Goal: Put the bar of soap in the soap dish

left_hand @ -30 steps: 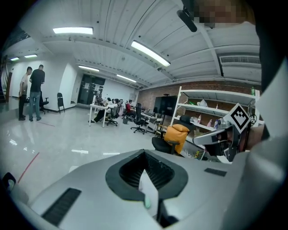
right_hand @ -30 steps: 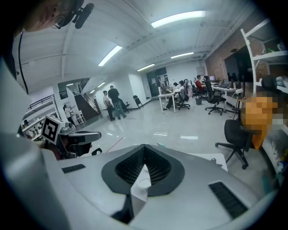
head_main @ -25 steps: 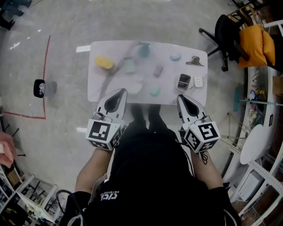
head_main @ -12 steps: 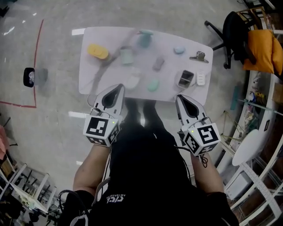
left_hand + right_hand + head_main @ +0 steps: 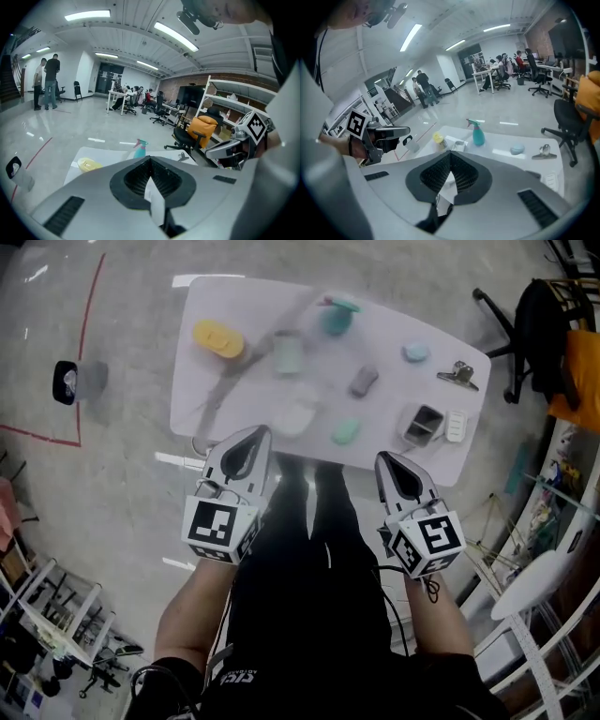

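On the white table [image 5: 244,381] a pale green oval bar of soap [image 5: 346,432] lies near the front edge. A light green rectangular dish [image 5: 287,354] sits further back, and a white dish [image 5: 295,418] lies left of the soap. My left gripper [image 5: 255,435] hangs shut and empty at the table's near edge, short of the white dish. My right gripper [image 5: 387,460] is shut and empty too, just off the front edge, below and right of the soap. In the left gripper view the left gripper [image 5: 150,160] has its jaws meeting; in the right gripper view the right gripper [image 5: 450,153] does as well.
Also on the table: a yellow item [image 5: 217,337], a teal spray bottle [image 5: 336,315], a grey piece [image 5: 363,381], a blue oval [image 5: 416,352], a binder clip [image 5: 459,374], a dark box [image 5: 422,424] and a white piece [image 5: 456,425]. An office chair [image 5: 539,329] stands at the right.
Both grippers have sunk a little in front of the person's body. The table now looks larger and more turned in the head view. Jaws stay shut and nothing was picked up.
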Available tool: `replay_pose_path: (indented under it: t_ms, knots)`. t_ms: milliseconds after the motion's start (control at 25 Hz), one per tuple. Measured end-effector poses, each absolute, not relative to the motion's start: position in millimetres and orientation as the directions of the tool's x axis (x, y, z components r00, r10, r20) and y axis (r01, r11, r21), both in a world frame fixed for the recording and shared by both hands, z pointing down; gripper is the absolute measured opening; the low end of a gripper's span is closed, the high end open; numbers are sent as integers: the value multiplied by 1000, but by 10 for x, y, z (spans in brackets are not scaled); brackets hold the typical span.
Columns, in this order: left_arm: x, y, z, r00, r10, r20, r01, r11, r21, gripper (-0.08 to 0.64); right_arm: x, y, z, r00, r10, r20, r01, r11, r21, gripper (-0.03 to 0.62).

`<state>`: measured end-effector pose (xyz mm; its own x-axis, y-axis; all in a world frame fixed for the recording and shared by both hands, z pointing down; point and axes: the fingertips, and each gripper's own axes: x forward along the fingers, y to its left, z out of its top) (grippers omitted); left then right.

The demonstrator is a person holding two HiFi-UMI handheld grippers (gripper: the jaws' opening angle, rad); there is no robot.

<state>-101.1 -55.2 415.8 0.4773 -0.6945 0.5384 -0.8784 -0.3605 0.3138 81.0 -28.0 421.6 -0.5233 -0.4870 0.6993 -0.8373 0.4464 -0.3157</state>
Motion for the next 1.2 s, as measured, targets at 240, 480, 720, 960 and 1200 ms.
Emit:
replay_pose_path:
  t_ms: [240,480,720,960,1200]
  knots:
    - [-1016,-545,4620,482,-647,591,-876,-354,327,10,776,-322,4824,-564,-474,677,-823,389,-413,15]
    - [-1034,-439,5111,477,-612,631,-879,-332,343,11,842,-189,5457,-539,-429,725,-835,384,-394,15]
    - [-1071,-293,5527,467,-597,652,-884,-308,351,11,973,-52,6223,-466,-363,807,-876,316,-364,18]
    - [-1093,-170,5798,464,-592,659,-886,-286,367,11,1064,-27,6844,-379,-326,866,-925,156,-346,185]
    - [-1196,-37,5962,450,-596,665,-892,-257,373,10,1075,-37,7280,-261,-286,922,-965,76,-250,302]
